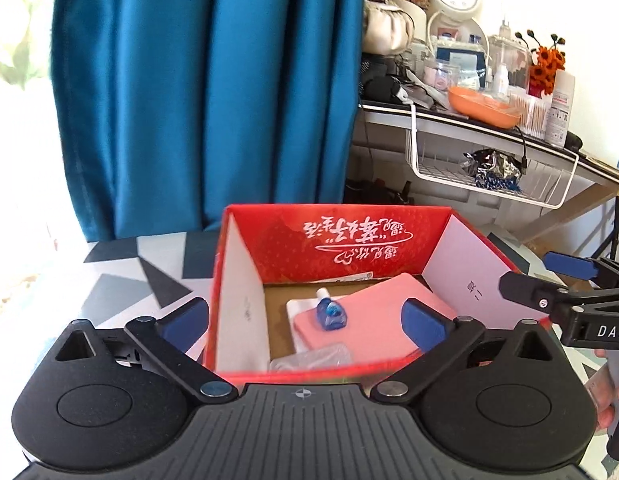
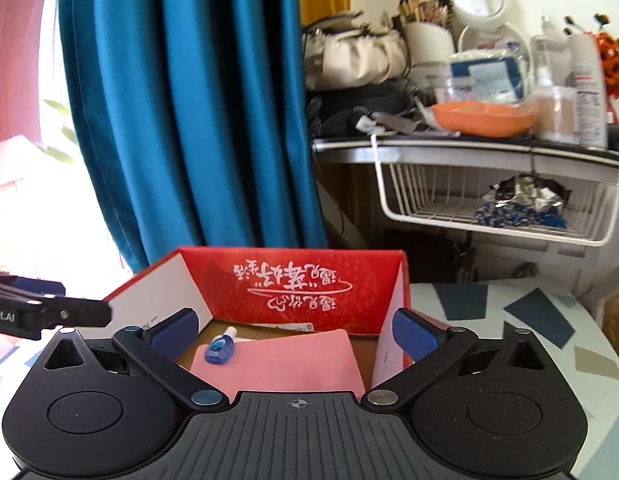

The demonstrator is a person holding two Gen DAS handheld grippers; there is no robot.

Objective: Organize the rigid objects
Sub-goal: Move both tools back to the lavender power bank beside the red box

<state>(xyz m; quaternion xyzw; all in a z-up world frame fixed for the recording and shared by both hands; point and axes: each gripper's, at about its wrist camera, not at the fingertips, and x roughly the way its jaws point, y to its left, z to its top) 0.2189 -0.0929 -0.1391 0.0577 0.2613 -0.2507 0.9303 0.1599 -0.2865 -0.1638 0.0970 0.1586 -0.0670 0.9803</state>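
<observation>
Rigid objects, a blue bottle [image 1: 330, 314] lying on a pink pad [image 1: 373, 320], are already seen inside the red box [image 1: 485, 276] on the patterned table [image 1: 121, 276], and with the left gripper [image 1: 305, 318] and right gripper [image 2: 295, 330] both spread wide and empty, a between-items step is judged, so another loose item must be sought.

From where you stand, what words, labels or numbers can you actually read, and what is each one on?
"DAS": right gripper, cut off by the picture's edge.
"bot.AI": left gripper, also cut off.
White brush script, upside down: red box, inner back wall; I can't make it out.
Small marks on the box flaps, spray can print: too small.
</observation>
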